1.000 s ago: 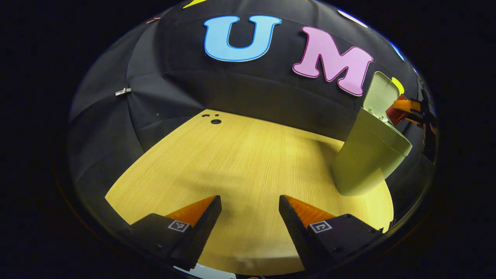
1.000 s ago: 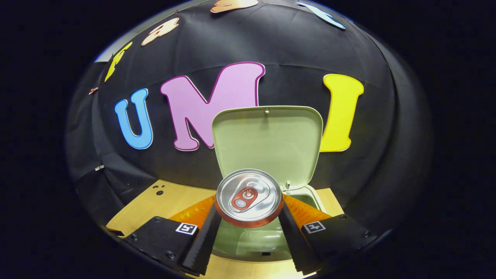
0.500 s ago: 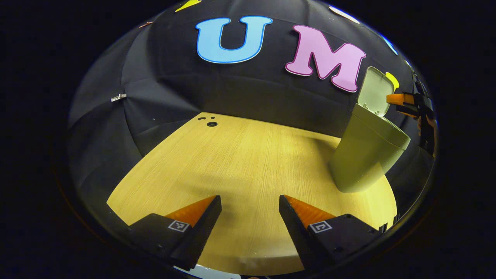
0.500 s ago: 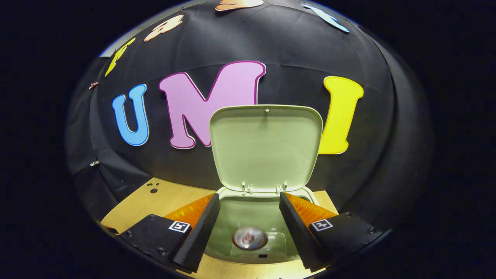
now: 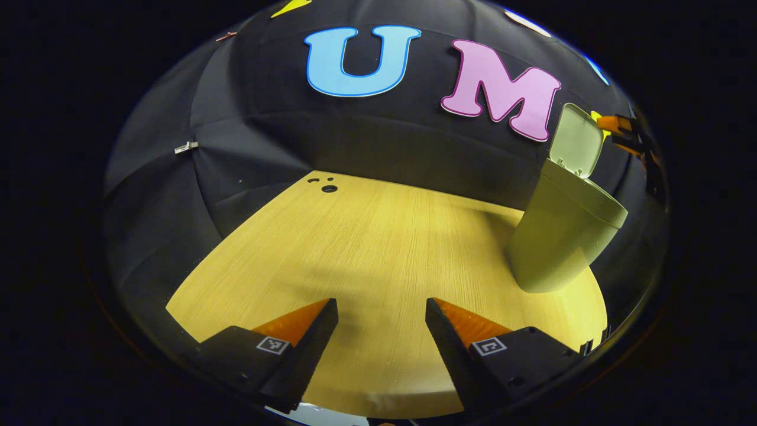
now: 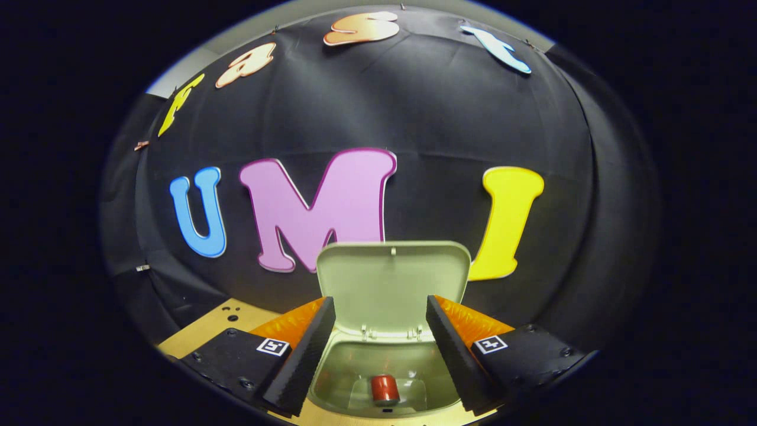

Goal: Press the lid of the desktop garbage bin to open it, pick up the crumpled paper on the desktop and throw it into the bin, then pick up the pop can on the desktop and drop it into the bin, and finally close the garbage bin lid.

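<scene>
The garbage bin (image 6: 384,378) stands on the desk (image 5: 378,248) with its lid (image 6: 393,281) raised upright. The pop can (image 6: 384,389) lies inside the bin, at the bottom. The right hand-held gripper (image 6: 378,355) hangs above the bin's mouth, its fingers wide apart and holding nothing. The left hand-held gripper (image 5: 381,349) is well apart from the bin, over bare desk, also spread open and empty.

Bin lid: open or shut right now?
Open. In the right gripper view the lid stands upright behind the bin's mouth, with the pop can inside. The left gripper view also shows it raised.
</scene>
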